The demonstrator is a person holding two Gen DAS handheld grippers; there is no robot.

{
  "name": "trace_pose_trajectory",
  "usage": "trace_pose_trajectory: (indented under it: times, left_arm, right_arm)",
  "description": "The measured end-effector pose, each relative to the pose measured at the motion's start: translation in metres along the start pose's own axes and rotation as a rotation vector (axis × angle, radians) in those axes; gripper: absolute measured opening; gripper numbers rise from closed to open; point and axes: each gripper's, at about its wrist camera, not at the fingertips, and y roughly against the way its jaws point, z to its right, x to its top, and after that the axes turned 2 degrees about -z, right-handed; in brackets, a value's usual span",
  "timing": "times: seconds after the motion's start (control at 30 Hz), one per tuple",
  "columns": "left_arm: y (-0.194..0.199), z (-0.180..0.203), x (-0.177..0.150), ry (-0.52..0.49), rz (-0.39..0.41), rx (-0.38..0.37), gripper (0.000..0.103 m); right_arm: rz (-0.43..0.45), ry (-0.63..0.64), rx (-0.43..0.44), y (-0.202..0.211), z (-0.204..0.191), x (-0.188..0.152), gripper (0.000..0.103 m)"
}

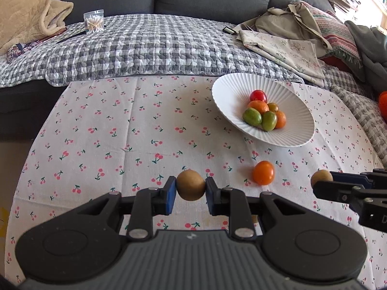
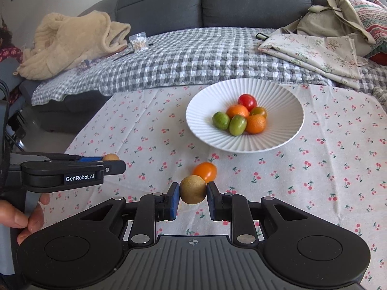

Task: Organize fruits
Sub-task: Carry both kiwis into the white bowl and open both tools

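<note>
Each of my claws grips a brown fruit — left claw (image 1: 191, 188), right claw (image 2: 193, 189) — and the white bowl (image 2: 205, 130) lies ahead, off to the left claw's right, so my right is nearer.

Desk (image 1: 121, 133) left of white plate (image 1: 297, 130): broad bare cloth, open passage. Lone orange tomato (image 2: 205, 171) lying between claws and plate, partly blocking straight path. Plate centre occupied by fruit pile (image 2: 241, 118); rim band left free. Desk right of plate bare. Far edge bounded by checked quilt (image 2: 181, 60).
</note>
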Motion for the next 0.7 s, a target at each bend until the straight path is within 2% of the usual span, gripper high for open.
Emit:
trace_pose_trajectory:
  times: [0.43,0.7]
  left_arm:
    - [-0.006,0.013,0.020,-0.034,0.059,-0.011,0.024]
    - [-0.019,0.023,0.041,-0.040,0.097,-0.021,0.024]
  right_arm:
    - [0.050,-0.040,-0.033,0.012,0.024,0.017,0.023]
    - [0.075,-0.085,-0.086,0.010,0.054,0.034,0.023]
